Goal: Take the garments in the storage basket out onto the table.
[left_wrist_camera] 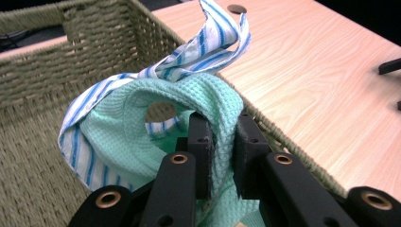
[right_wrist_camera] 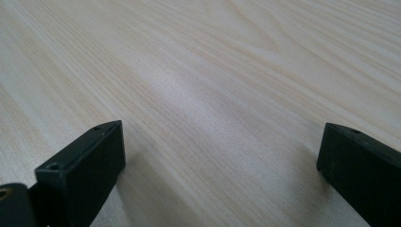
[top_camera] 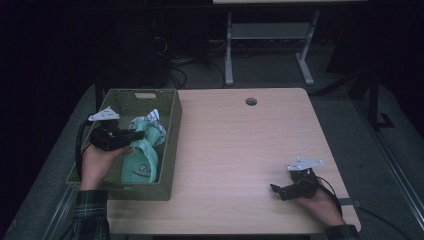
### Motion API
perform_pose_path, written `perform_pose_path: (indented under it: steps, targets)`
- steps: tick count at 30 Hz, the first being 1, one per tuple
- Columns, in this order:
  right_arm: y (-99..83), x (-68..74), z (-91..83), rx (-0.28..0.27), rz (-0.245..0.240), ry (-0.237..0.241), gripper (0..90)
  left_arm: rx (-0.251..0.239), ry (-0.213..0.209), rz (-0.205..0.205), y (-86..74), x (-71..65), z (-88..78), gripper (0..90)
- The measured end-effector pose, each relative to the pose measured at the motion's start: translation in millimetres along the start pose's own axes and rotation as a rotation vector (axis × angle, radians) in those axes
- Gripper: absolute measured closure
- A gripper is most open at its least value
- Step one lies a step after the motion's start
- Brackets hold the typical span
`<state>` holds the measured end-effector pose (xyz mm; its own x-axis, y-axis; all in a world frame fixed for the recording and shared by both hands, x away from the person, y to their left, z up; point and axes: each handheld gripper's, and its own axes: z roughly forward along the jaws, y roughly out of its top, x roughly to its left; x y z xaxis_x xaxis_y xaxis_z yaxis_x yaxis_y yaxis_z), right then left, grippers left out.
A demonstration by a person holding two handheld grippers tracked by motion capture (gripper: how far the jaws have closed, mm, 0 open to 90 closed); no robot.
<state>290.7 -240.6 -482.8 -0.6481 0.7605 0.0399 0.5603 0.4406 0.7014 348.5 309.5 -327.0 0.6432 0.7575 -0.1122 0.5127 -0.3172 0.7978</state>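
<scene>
Three views: we take them one after another.
High view, basket: we see a green woven basket [top_camera: 170, 145] at the left edge of the pale wood counter [top_camera: 240, 150].
High view, left gripper: our left gripper [top_camera: 141, 135] sits over the basket, its fingers pinching a mint-green cloth [top_camera: 142, 162] that hangs down into the basket.
High view, striped cloth: a blue-and-white striped cloth [top_camera: 156, 125] bunches just beside the green one, inside the basket.
High view, right gripper: our right gripper [top_camera: 281, 191] rests low on the counter near its front right corner, well apart from the basket.
Left gripper view, fingers: we see the fingers [left_wrist_camera: 201, 151] set narrow, clamped on a fold of the mint-green cloth [left_wrist_camera: 208, 104].
Left gripper view, cloths: the striped cloth [left_wrist_camera: 208, 42] tangles around the green one and rises above the basket's [left_wrist_camera: 56, 61] rim.
Right gripper view, fingers: our fingers [right_wrist_camera: 90, 165] stand wide apart, bare counter [right_wrist_camera: 213, 94] between them, nothing held.
</scene>
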Motion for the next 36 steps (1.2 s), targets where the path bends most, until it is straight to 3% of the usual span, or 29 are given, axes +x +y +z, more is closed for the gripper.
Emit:
perform_pose_path:
  steps: [15, 36]
  targets:
    - [0.1, -0.1, 0.0, 0.001, -0.002, 0.0, 1.5, -0.064, -0.066, 0.027, 31.1, -7.3, -16.1, 79.0]
    - [0.0, 0.0, 0.2, -0.002, 0.0, -0.001, 1.5, -0.119, -0.144, 0.107, 85.5, -33.9, -25.8, 79.1]
